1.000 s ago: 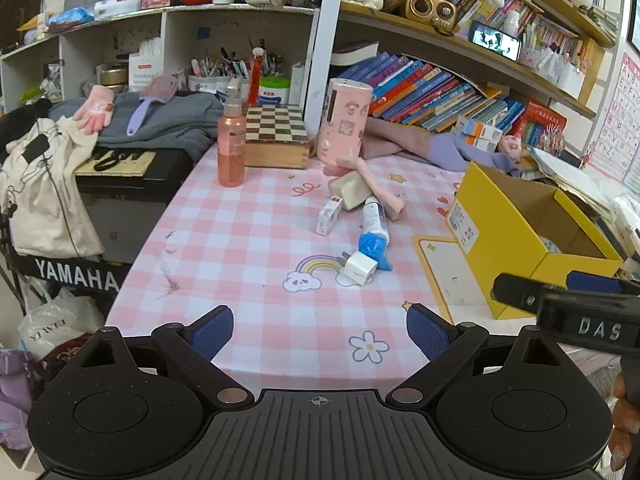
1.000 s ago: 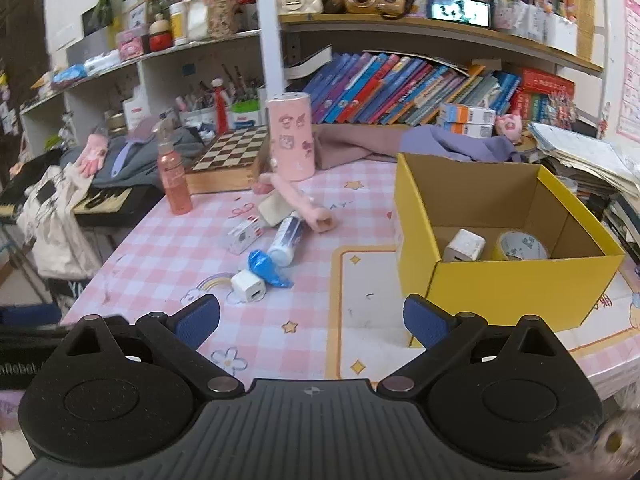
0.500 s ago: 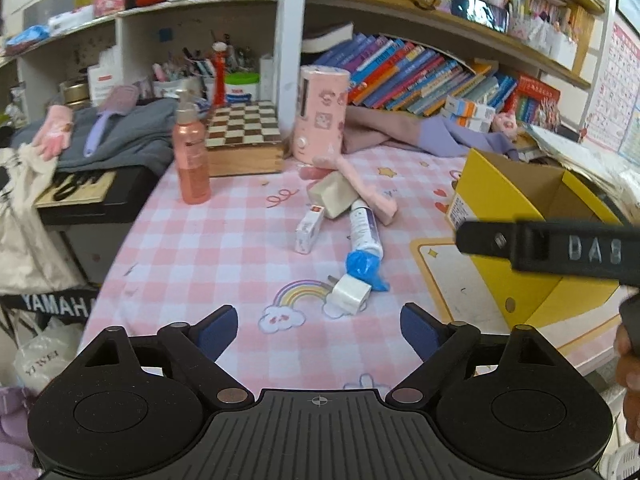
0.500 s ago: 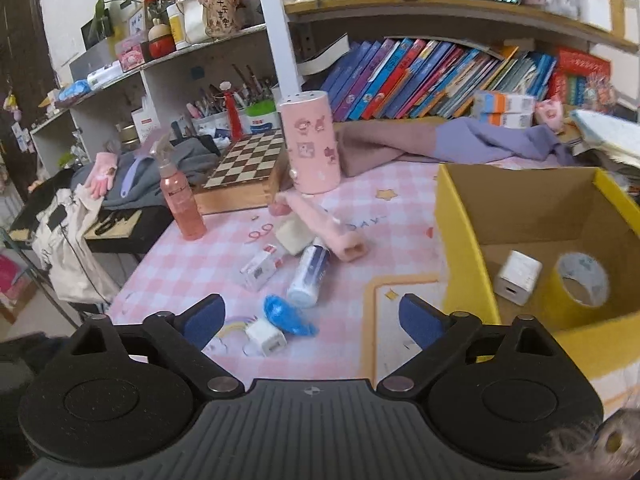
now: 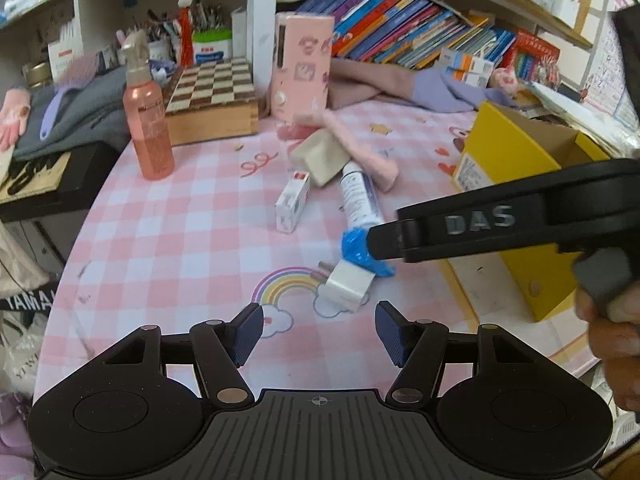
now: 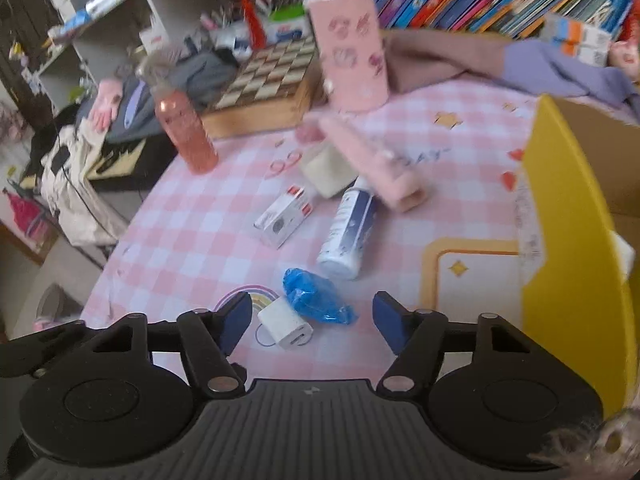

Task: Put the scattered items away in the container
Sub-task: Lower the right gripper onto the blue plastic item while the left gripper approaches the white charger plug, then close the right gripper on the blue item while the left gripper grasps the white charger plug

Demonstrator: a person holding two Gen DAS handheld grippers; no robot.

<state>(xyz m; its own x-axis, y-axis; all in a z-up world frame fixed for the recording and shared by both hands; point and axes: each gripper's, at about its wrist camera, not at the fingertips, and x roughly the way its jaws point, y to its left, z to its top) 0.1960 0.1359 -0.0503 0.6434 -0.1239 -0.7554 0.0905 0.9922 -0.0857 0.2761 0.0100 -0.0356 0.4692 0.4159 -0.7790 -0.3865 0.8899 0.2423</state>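
Scattered on the pink checked tablecloth lie a white charger plug (image 6: 286, 326) (image 5: 346, 284), a crumpled blue wrapper (image 6: 316, 296) (image 5: 358, 246), a white tube (image 6: 348, 232) (image 5: 358, 196), a small white and red box (image 6: 284, 216) (image 5: 293, 202), a beige block (image 5: 320, 156) and a pink stick (image 6: 372, 160). The yellow cardboard box (image 6: 572, 272) (image 5: 512, 160) stands at the right. My right gripper (image 6: 312, 320) is open, just above the plug and wrapper. My left gripper (image 5: 318, 328) is open and empty, just short of the plug. The right gripper's body crosses the left wrist view.
A pink spray bottle (image 5: 146, 120), a chessboard box (image 5: 212, 100) and a pink cylinder (image 5: 302, 68) stand at the back. Clothes and book shelves lie behind. A keyboard with clutter (image 5: 36, 176) stands left of the table edge.
Both grippers have moved forward and down toward the scattered items. The right gripper has swung left from the yellow box to above the plug and blue wrapper.
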